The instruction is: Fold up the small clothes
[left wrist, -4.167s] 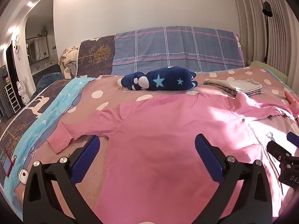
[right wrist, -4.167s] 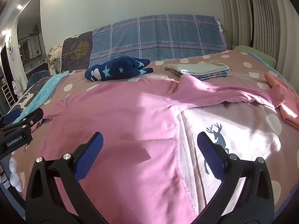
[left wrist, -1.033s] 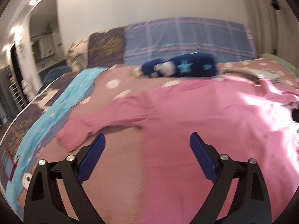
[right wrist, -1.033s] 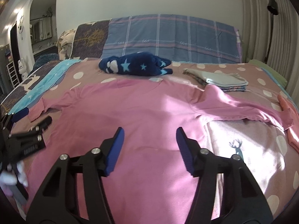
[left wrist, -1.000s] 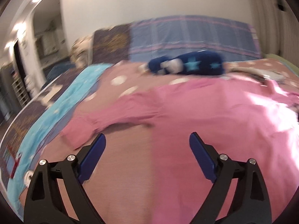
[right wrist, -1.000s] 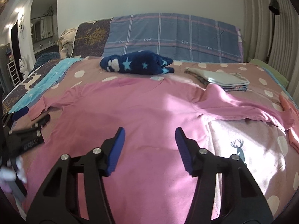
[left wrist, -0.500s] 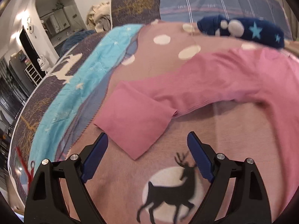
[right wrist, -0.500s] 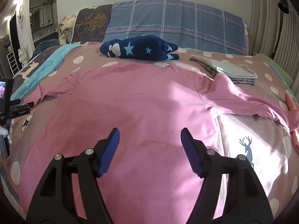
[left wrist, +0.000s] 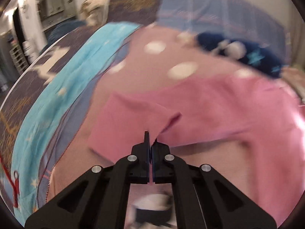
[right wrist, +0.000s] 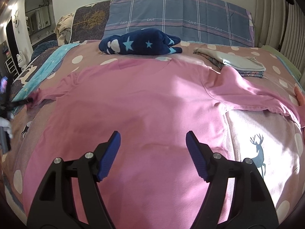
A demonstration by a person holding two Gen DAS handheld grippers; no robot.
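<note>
Bed w/ dotted pink cover (right wrist: 91,57): pink shirt (right wrist: 144,99) lies flat across its middle, still unfolded. Left gripper (left wrist: 150,143) clenched on the sleeve cuff (left wrist: 133,122) nr the bed's left edge. Right gripper (right wrist: 152,152) opening, empty, above the hem. All folds left.

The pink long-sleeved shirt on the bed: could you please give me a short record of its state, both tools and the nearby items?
garment: pink long-sleeved cotton shirt, spread flat on the polka-dot bedspread
left tool: shut on the cuff end of the shirt's sleeve
right tool: jaws opening above the shirt's body, nothing between them
behind shirt: navy star-print fleece bundle
folded stack: grey and patterned clothes, beside the far sleeve
fold: not yet begun
</note>
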